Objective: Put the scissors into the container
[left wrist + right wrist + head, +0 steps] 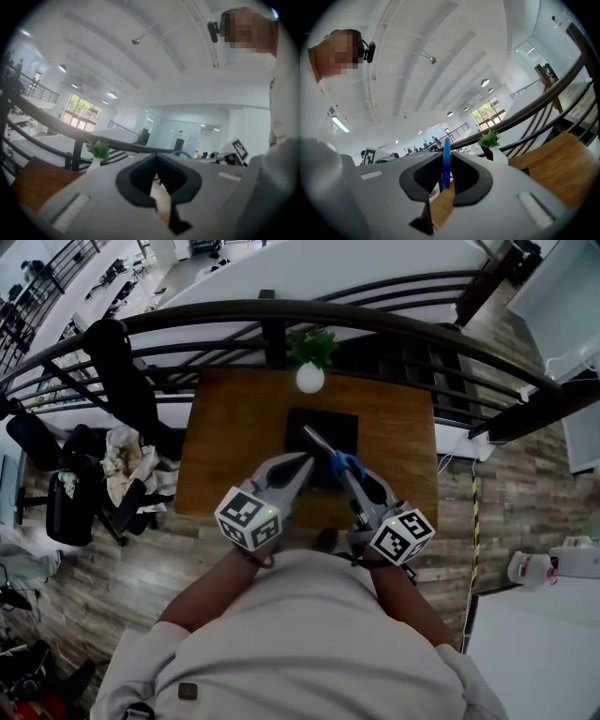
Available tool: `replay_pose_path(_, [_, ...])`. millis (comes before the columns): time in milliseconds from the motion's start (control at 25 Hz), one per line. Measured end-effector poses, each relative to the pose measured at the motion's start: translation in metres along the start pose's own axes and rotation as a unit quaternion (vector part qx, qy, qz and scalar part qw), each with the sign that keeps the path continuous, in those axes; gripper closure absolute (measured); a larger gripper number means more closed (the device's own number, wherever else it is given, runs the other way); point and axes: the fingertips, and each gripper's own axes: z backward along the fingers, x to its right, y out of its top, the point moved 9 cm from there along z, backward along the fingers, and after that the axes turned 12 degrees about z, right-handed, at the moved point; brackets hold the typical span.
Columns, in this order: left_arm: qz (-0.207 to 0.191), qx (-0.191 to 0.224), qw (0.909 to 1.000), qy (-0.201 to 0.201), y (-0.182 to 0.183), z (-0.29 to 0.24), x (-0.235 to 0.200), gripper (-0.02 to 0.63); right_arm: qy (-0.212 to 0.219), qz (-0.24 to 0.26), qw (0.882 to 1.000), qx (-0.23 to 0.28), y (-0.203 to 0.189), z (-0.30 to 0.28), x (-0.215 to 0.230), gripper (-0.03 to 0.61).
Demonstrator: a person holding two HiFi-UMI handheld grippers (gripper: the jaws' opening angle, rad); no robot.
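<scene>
- My right gripper (pixel 446 168) is clenched on the blue plastic handle of the metal scissors (pixel 446 159). The handle stands edge-on between the jaws.
- In the head view the right gripper (pixel 345 470) holds the scissors (pixel 330 454) with the grey blades pointing far and left. The tips are over the black rectangular container (pixel 339 426).
- My left gripper (pixel 157 164) has its jaws together with nothing between them. In the head view the left gripper (pixel 302 465) hangs just left of the scissors, at the container's near edge.
- The scissors are off the surface, carried in the air above the container and not yet inside it.
- I judge the scissors stiff and fairly light, with most of the weight in the blades. Held by one handle loop, they may pivot or swing open at the hinge.
- The plastic handle looks smooth, so the thin loop could slip. A hold nearer the hinge would steady them.
- The container sits mid-way across the brown wooden surface (pixel 230 442). A small green plant in a white round vase (pixel 310 374) stands at the far edge, beside a dark curved railing (pixel 394 320).
</scene>
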Motion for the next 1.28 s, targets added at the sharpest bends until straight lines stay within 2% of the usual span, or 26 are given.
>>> replay_pose_path(280, [-0.003, 0.026, 0.9992, 0.03, -0.008, -0.068, 0.017, 0.609, 0.037, 0.01, 0.999, -0.008, 0.026, 0.015, 0.074, 0.522])
replay_pose_path(480, [0.0, 0.018, 0.9986, 0.049, -0.025, -0.091, 0.026, 0.609, 0.054, -0.01, 0.998, -0.021, 0.023, 0.021, 0.108, 0.522])
replay_pose_path(720, [0.006, 0.013, 0.9969, 0.077, -0.022, -0.098, 0.014, 0.609, 0.067, -0.024, 0.997, -0.025, 0.023, 0.009, 0.126, 0.523])
replay_pose_path(1280, [0.013, -0.026, 0.9961, 0.083, -0.032, -0.103, -0.021, 0.609, 0.078, -0.043, 0.994, -0.063, 0.006, -0.011, 0.149, 0.522])
